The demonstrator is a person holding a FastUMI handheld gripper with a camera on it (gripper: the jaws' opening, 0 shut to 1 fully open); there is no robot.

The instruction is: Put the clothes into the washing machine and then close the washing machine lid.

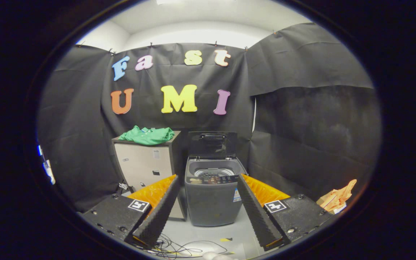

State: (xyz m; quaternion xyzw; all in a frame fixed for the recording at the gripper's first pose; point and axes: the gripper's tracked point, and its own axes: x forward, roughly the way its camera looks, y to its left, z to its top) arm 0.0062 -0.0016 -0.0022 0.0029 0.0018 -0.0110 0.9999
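A: Tool (208, 206) is sitting wide open, holding nothing, fingers framing the washing machine (211, 195) from well back.

B: Clothes?

A: Green shirt (147, 135) is lying bunched on the cabinet (144, 162) just beside the machine. Lid (212, 143) is standing upright, tub open.

B: Risks?

A: Loose fabric could be trailing from a partial pinch, draping over the rim and jamming the lid. Cables (186, 248) on the floor could be snagging too.

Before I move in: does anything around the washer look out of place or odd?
Nothing looks damaged or spilled. The green shirt lies crumpled on the cabinet, the washer has its lid up, and loose cables trail on the floor near the open fingers.
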